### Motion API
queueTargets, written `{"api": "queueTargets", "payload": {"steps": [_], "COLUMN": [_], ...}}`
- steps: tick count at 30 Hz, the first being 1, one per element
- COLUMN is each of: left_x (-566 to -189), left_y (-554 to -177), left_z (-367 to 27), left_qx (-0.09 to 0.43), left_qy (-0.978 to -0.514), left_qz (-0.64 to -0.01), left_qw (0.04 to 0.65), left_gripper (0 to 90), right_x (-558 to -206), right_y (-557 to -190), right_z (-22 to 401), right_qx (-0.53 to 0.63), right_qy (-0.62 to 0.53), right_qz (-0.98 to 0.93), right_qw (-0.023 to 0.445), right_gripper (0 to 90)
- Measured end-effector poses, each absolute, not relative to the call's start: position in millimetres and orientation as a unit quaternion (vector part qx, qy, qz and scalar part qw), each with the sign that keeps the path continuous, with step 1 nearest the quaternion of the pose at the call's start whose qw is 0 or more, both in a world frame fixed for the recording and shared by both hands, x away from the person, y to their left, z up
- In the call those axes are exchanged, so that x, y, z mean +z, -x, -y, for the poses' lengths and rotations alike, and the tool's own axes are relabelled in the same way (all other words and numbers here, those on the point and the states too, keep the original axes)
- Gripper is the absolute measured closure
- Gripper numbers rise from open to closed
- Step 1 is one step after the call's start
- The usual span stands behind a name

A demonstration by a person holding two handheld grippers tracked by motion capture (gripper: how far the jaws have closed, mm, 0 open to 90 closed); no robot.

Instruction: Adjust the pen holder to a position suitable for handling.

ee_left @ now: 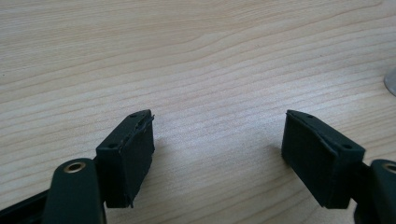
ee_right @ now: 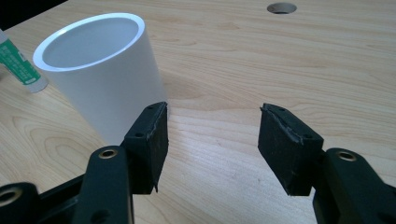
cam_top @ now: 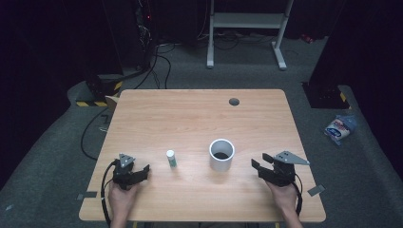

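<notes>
Near edge, lower left of the high view: we are holding the left gripper (cam_top: 142, 172) low over the table (cam_top: 190, 118), its jaws standing apart with bare wood between them. Lower right: we are holding the right gripper (cam_top: 260, 161), jaws likewise apart and gripping nothing, just right of the cup (cam_top: 222, 155). In the right gripper view the cup (ee_right: 100, 70) is standing upright at upper left, just beyond the left jaw. Middle of the high view: a small tube (cam_top: 171, 158) with a green label is standing between the left gripper and the cup, apart from both. Far side: a round hole (cam_top: 234, 101) is sitting in the tabletop.
</notes>
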State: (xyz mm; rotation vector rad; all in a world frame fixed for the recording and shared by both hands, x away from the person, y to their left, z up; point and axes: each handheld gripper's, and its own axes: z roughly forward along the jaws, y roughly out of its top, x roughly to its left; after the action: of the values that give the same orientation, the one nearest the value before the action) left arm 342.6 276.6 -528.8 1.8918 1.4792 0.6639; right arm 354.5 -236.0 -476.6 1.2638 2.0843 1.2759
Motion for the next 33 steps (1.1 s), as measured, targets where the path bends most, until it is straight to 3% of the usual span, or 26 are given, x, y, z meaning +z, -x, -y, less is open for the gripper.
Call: {"api": "queueTargets", "payload": {"steps": [33], "left_x": [-528.8], "left_y": [-342.5], "left_z": [-276.5], "left_qx": [0.253], "left_qy": [-0.720], "left_qz": [-0.562], "left_qw": [0.319], "left_gripper": [25.4], "right_x": [-511.4], "right_y": [-339.4], "right_z": [247.8], "right_qx": [0.401], "right_qy": [-0.487], "right_qz": [-0.749], "right_qw": [0.205], "right_gripper": [42.6]}}
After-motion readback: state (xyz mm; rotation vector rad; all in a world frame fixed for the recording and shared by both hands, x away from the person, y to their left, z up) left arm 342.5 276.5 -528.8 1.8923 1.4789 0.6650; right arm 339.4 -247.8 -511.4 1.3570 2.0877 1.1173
